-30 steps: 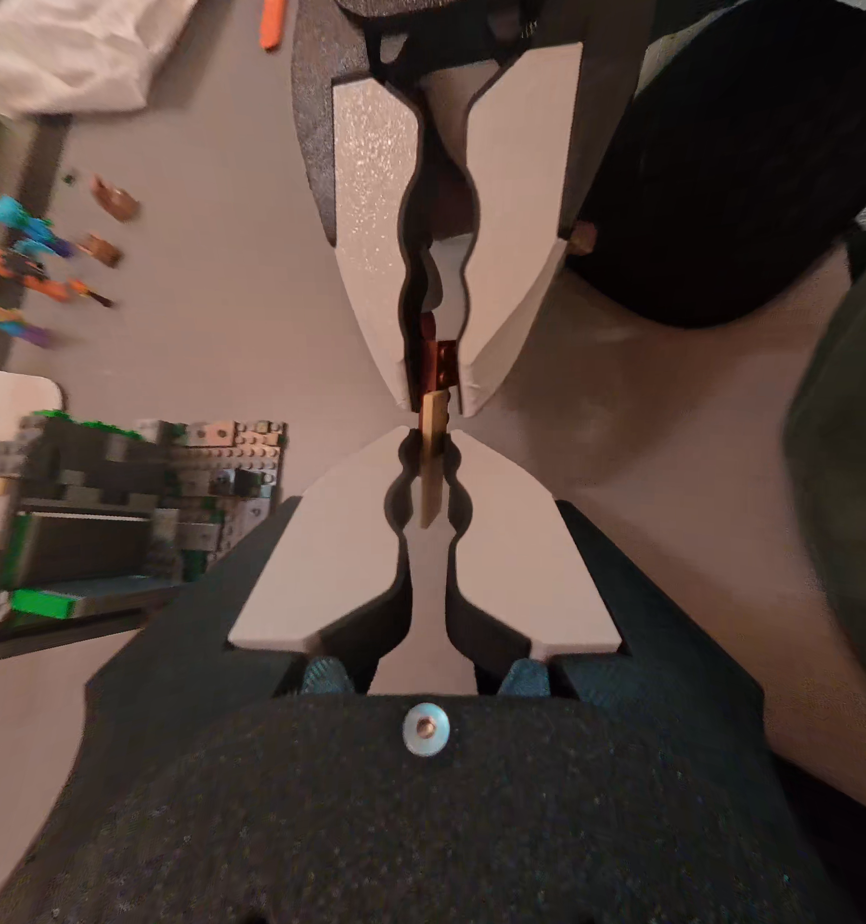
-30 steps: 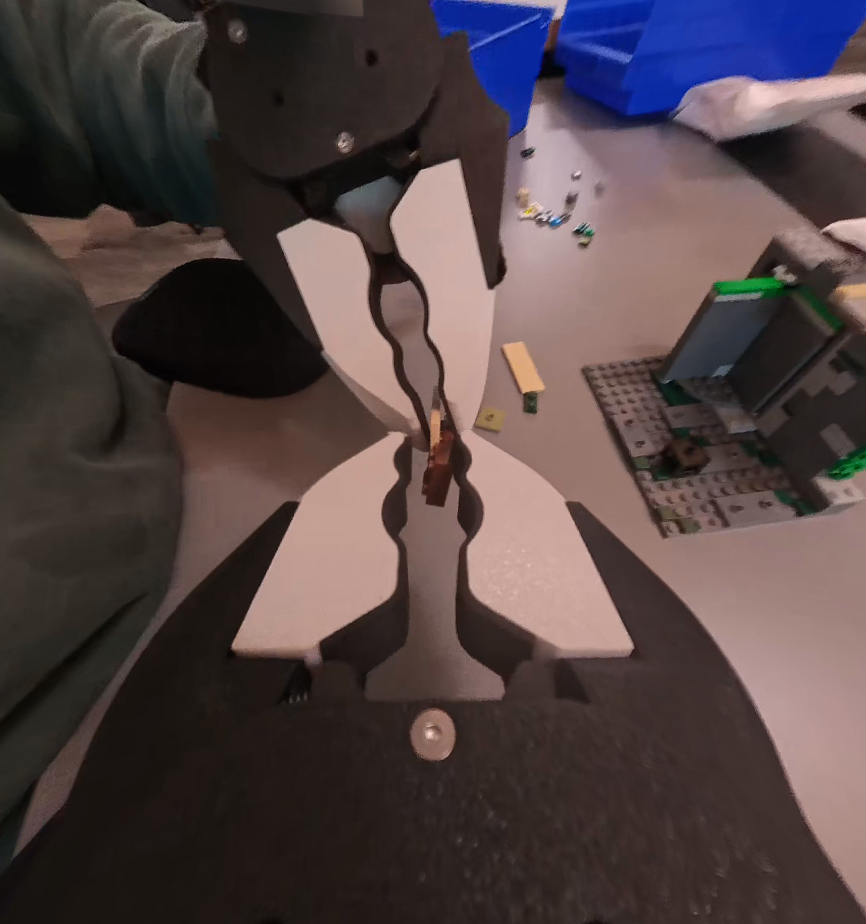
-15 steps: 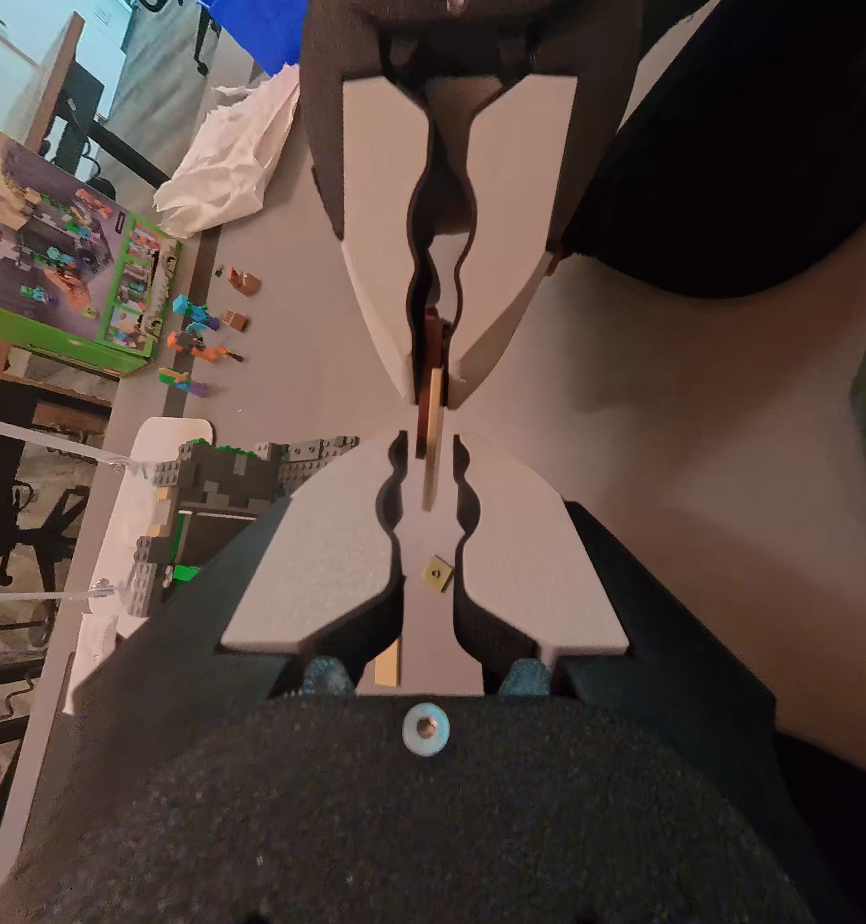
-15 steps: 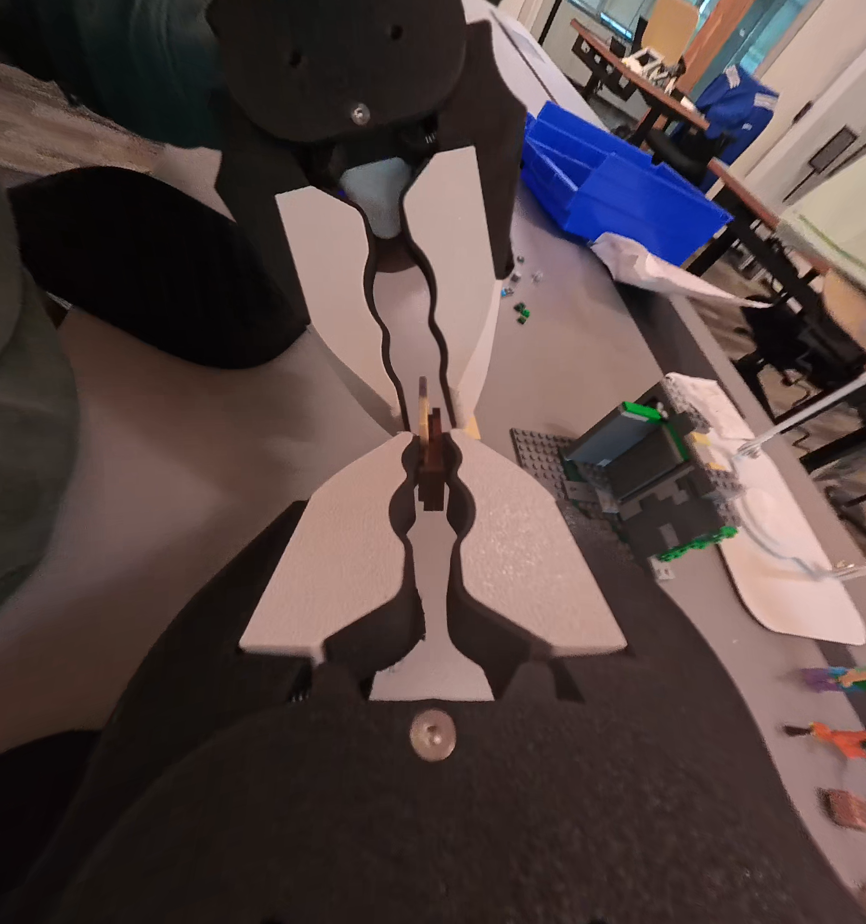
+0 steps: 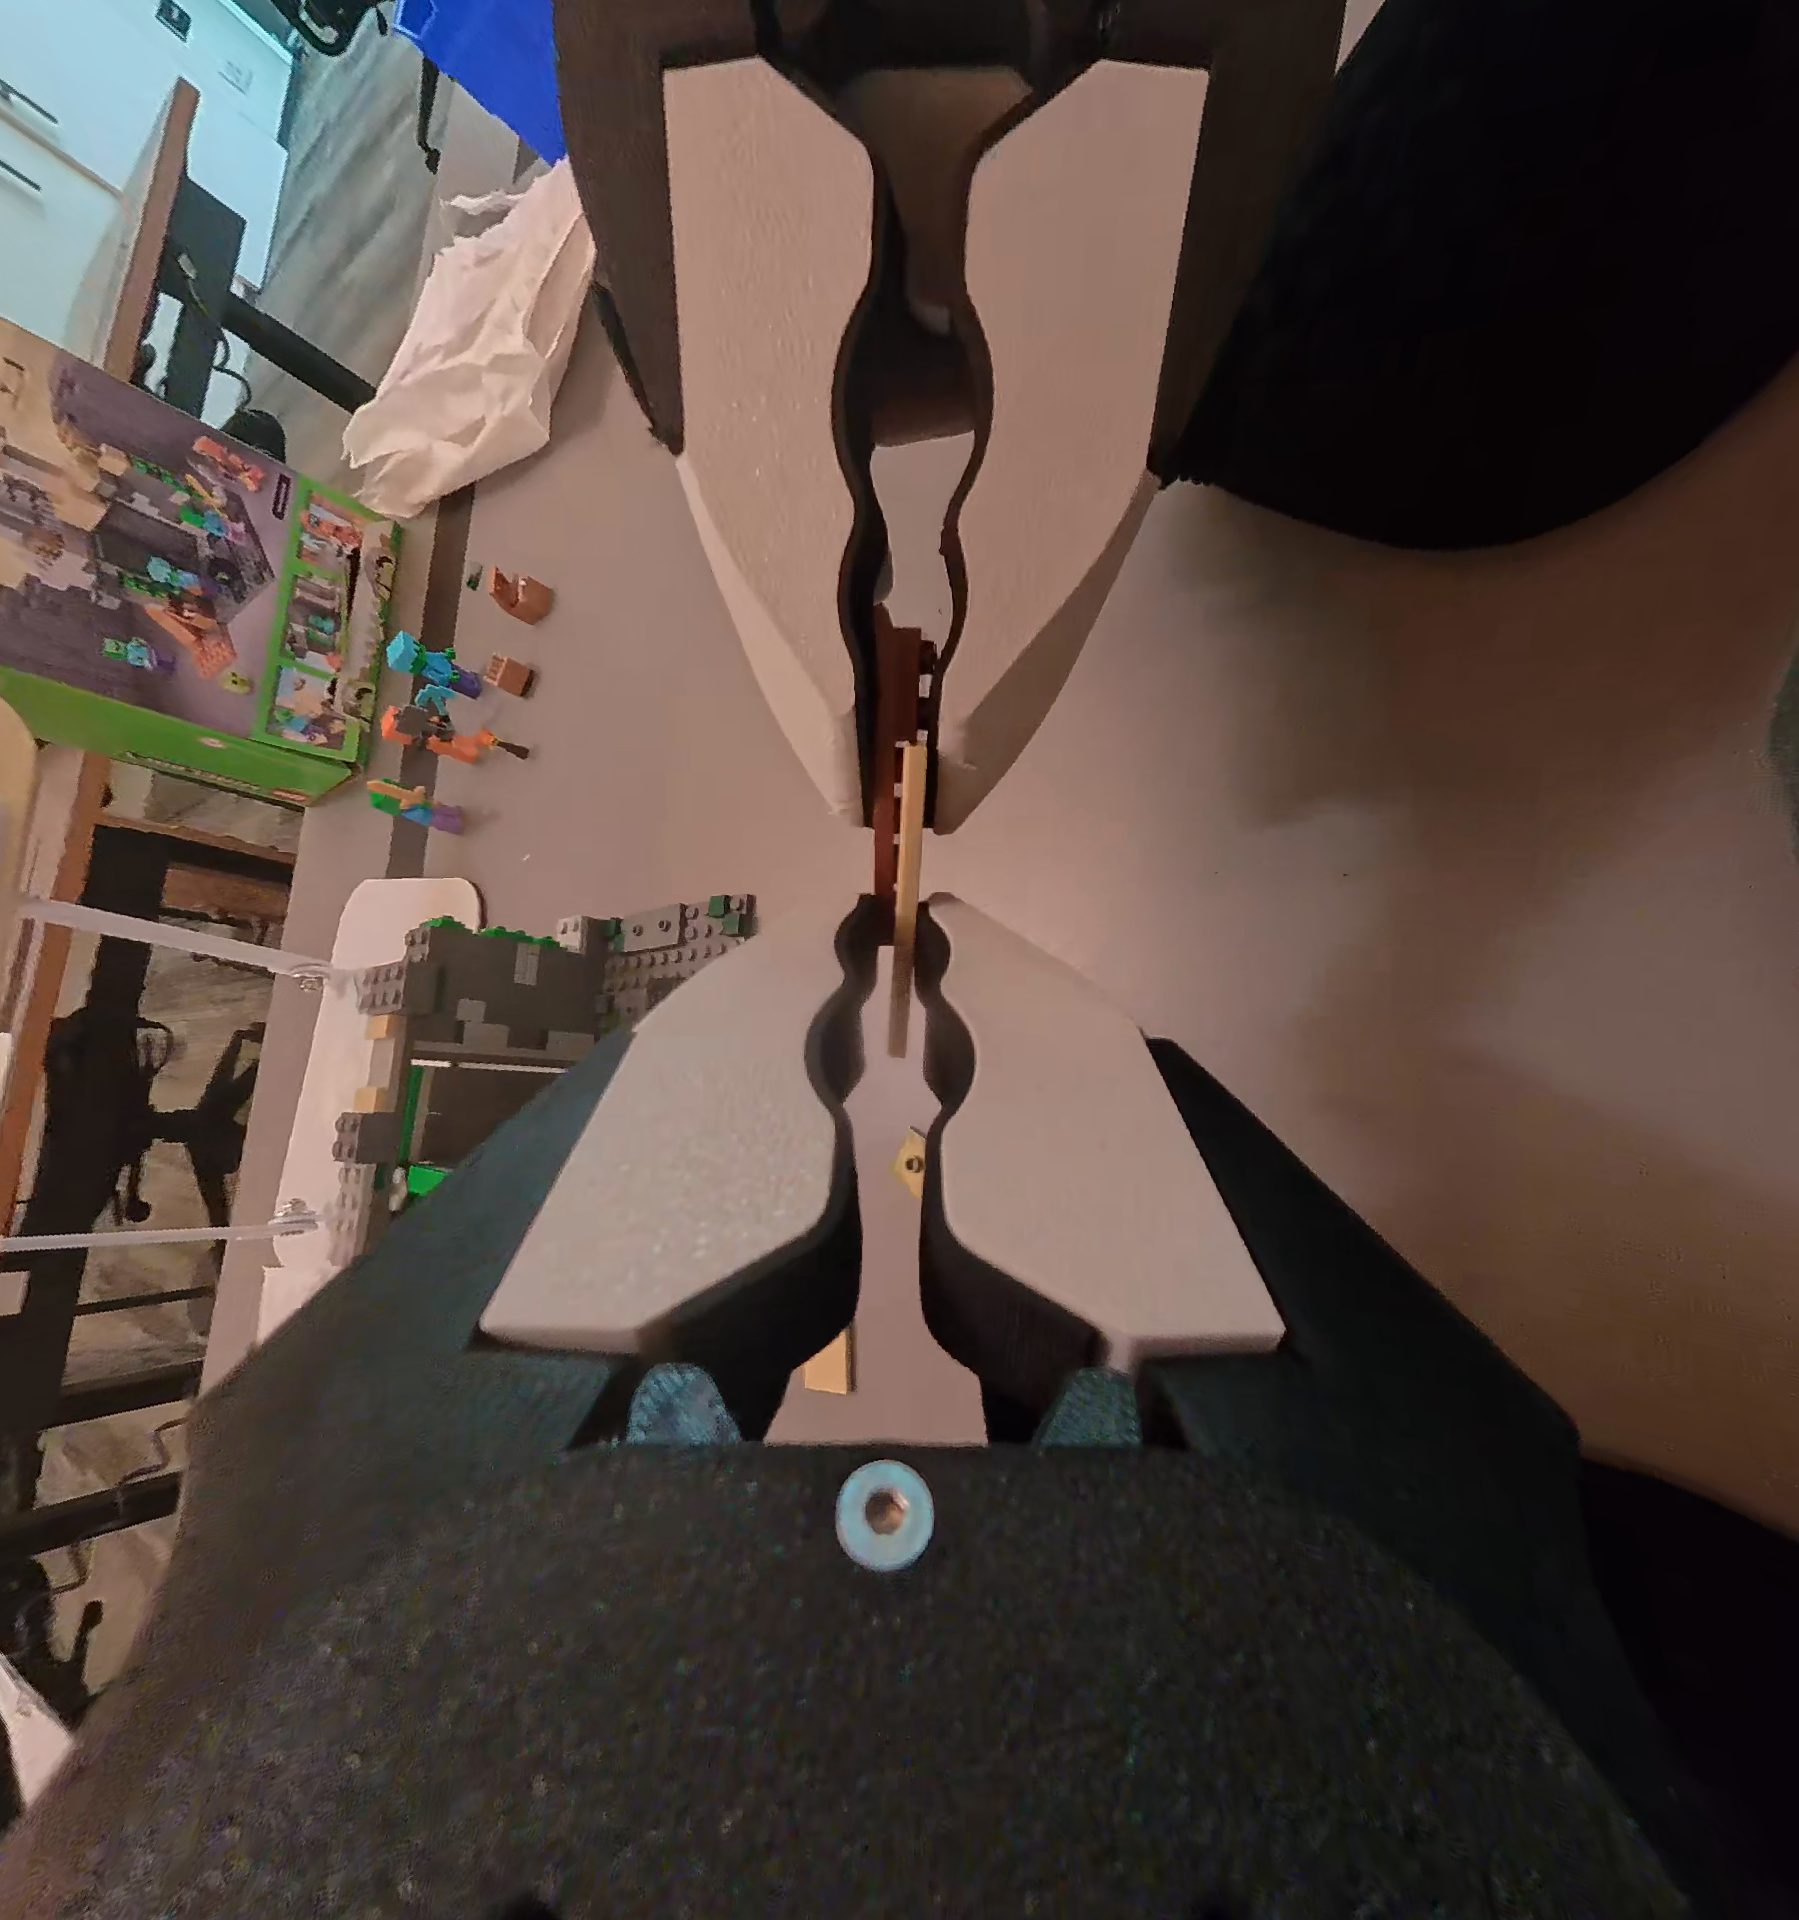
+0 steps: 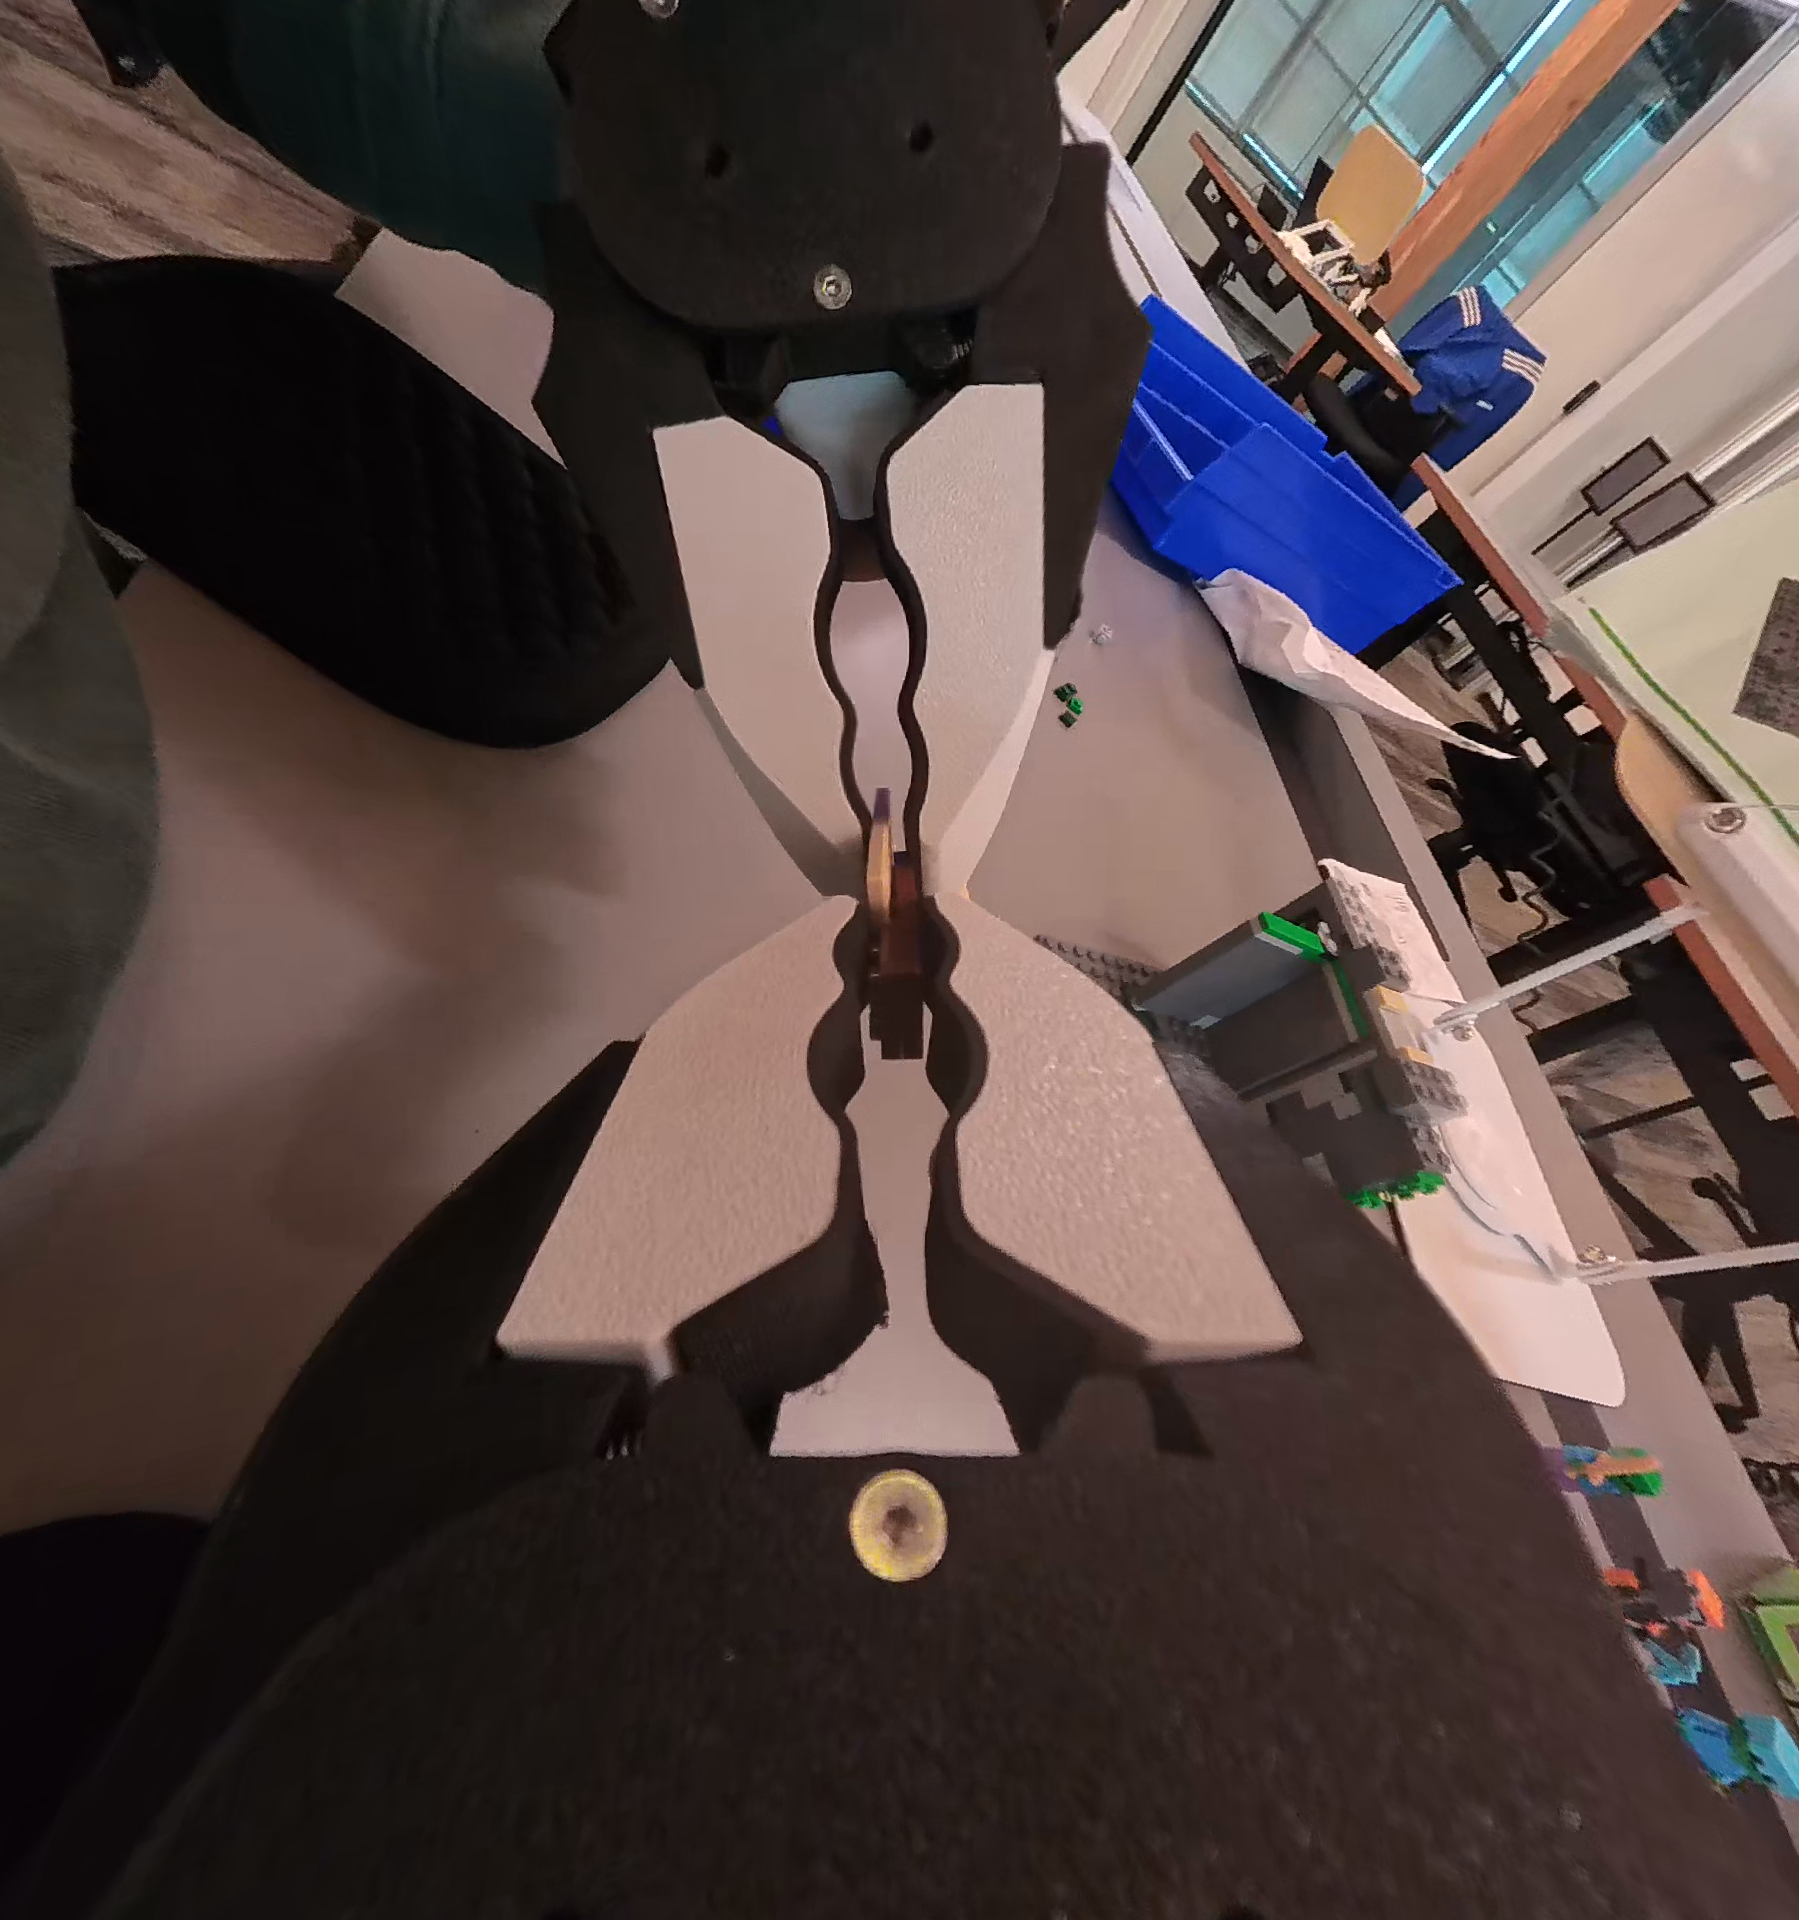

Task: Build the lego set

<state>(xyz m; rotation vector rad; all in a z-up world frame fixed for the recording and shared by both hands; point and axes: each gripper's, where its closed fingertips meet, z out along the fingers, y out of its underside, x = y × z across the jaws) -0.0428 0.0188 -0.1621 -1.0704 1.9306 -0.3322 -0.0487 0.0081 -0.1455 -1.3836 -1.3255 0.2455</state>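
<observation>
Left wrist view now takes in far more of the room than a second ago: the grey table (image 5: 604, 748) runs up the left of the frame, with the printed set box (image 5: 147, 623) at upper left, crumpled white paper (image 5: 459, 353) above it, and a row of minifigures (image 5: 427, 717) between box and centre. The half-built grey and green lego model (image 5: 521, 997) sits at centre left, no longer blurred, so both tools have swung up and away from the table while staying tip to tip. I judge the two held parts are being pressed together in the air, not yet carried to the model.

At frame centre the left claw (image 5: 897, 914) is nearly shut on a thin tan plate (image 5: 905, 894), seen edge-on. Opposite, the right claw (image 5: 900, 821) pinches a brown piece (image 5: 890, 748) that lies flat against the plate.

Right wrist view shows what the other cannot: blue bins (image 6: 1290, 499) at upper right and the model's sloped grey panel (image 6: 1238, 977) with its green edge. There the right claw (image 6: 895, 914) is closed on the brown piece (image 6: 900, 966), and the tan plate (image 6: 879, 862) is touching its left face. Only the left view shows a small tan tile (image 5: 907, 1164) and a tan strip (image 5: 833, 1361) lying on the table beneath the fingers.
</observation>
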